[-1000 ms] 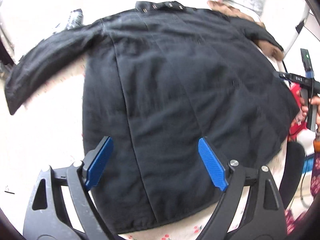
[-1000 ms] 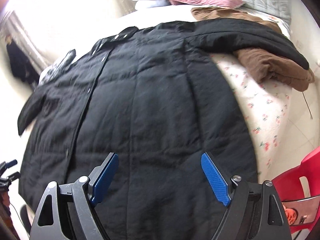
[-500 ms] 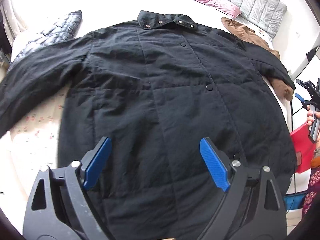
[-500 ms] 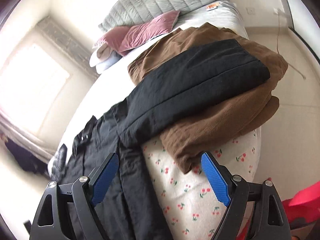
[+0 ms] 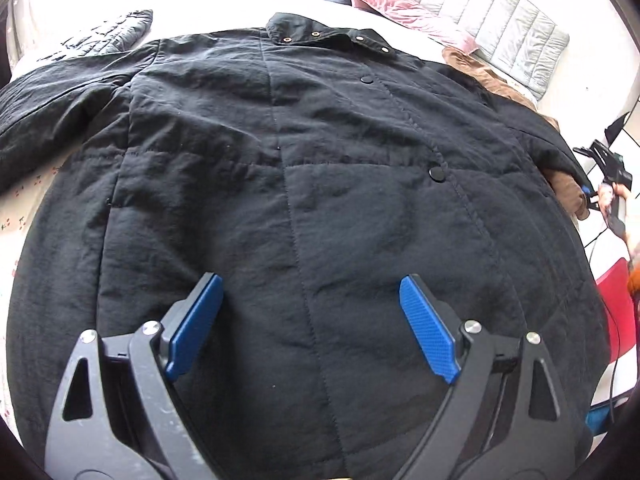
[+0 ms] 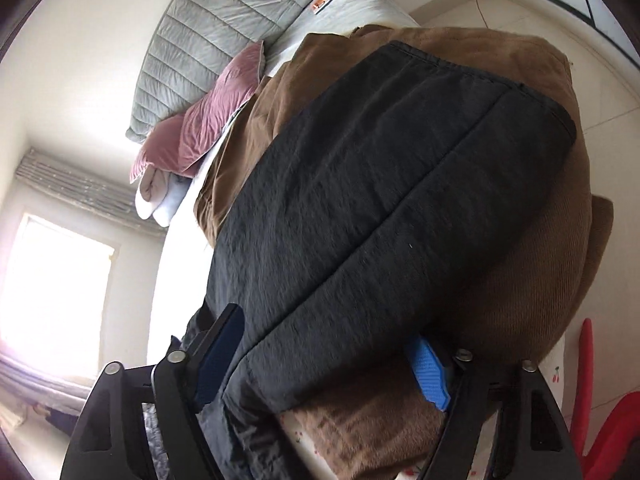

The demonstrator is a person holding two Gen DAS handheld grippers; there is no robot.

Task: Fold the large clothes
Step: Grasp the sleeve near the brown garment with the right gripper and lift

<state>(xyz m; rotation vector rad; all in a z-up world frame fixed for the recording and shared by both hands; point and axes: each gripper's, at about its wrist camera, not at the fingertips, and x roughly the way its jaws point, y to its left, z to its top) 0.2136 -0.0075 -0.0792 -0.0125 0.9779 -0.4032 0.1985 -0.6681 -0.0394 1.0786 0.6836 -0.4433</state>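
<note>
A big black padded coat (image 5: 320, 160) lies spread front-up on the bed, collar at the far end. My left gripper (image 5: 310, 284) hovers open over its lower front, with nothing between the blue pads (image 5: 424, 328). At the right edge of the left wrist view a hand holds my right gripper (image 5: 608, 164) by the coat's right sleeve. In the right wrist view the black sleeve (image 6: 380, 200) lies on a brown garment (image 6: 520, 280). My right gripper (image 6: 326, 328) straddles the sleeve and its jaws are closing. The sleeve still looks flat and unpinched.
A pink pillow (image 5: 400, 4) and a grey quilt (image 5: 500, 20) lie at the bed's head. A dark quilted garment (image 5: 108, 32) rests at the far left. The cherry-print sheet (image 5: 24, 208) shows beside the coat. A red chair (image 6: 592, 400) stands by the bed.
My right gripper has swung from over the coat's body to its right sleeve, rolled, and its jaws have narrowed around the sleeve. My left gripper has dropped closer to the coat.
</note>
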